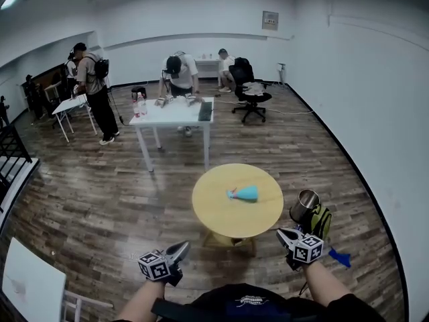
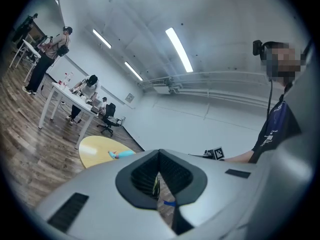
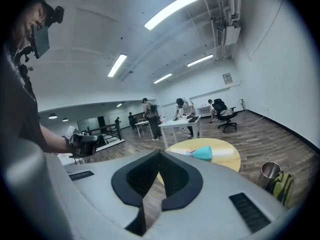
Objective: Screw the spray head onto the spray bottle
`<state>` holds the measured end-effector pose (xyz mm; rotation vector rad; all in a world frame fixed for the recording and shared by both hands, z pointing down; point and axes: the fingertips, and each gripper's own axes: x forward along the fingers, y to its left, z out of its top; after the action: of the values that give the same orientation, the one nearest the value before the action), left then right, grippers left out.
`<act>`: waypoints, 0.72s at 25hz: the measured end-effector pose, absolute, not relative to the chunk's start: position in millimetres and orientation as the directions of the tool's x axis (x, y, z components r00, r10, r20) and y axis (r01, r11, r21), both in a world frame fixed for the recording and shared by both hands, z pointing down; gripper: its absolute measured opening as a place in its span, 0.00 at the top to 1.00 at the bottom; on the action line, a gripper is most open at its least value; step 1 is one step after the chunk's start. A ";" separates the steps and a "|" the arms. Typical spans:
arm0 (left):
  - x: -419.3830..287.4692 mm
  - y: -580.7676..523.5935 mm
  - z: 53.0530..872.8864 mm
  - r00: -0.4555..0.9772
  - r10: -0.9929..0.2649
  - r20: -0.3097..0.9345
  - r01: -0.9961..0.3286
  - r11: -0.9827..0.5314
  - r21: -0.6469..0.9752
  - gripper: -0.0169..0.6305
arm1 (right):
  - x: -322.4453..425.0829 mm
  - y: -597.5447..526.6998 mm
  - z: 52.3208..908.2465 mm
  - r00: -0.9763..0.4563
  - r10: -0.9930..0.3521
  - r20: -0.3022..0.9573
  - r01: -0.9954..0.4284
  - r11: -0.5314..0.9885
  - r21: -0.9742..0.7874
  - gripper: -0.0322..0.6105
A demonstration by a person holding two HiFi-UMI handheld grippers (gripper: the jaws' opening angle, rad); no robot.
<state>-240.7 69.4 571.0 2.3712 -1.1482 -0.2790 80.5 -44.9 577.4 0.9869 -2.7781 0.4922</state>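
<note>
One round yellow bench (image 1: 268, 215) on a wood floor, bearing one turquoise spray bottle (image 1: 247, 193) laid on its side near the middle, narrow end to the left. Two grippers low in the head view, apart from the bench: left gripper (image 1: 182, 248) and right gripper (image 1: 283, 234), each with jaws pressed together on nothing. One steel cup (image 1: 305, 205) and one green bag (image 1: 322, 221) just right of the bench. One wall sign (image 1: 270, 20), print too small to read.

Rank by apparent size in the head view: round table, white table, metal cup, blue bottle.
1. round table
2. white table, though it stands farther off
3. metal cup and blue bottle look about alike; not ranked
</note>
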 end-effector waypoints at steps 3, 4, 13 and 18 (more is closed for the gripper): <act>-248.4 45.0 577.7 0.617 -0.786 0.034 -0.685 -0.515 0.516 0.97 | 71.9 -73.3 580.1 -0.780 -0.573 0.252 -0.624 0.740 -0.250 0.95; -247.3 35.2 580.2 0.613 -0.790 0.038 -0.689 -0.509 0.516 0.97 | 72.2 -85.0 582.1 -0.784 -0.568 0.250 -0.619 0.743 -0.253 0.95; -208.3 -79.8 581.7 0.506 -0.861 0.051 -0.755 -0.413 0.509 0.97 | 96.0 -238.2 596.2 -0.853 -0.456 0.255 -0.516 0.814 -0.268 0.95; -166.2 -149.8 576.8 0.423 -0.906 0.034 -0.780 -0.345 0.522 0.97 | 121.2 -331.6 591.2 -0.895 -0.375 0.240 -0.430 0.867 -0.252 0.95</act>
<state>-166.2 -149.8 576.8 2.2181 -1.4270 -0.3613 121.2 -331.6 591.2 0.6219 -2.8567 0.4484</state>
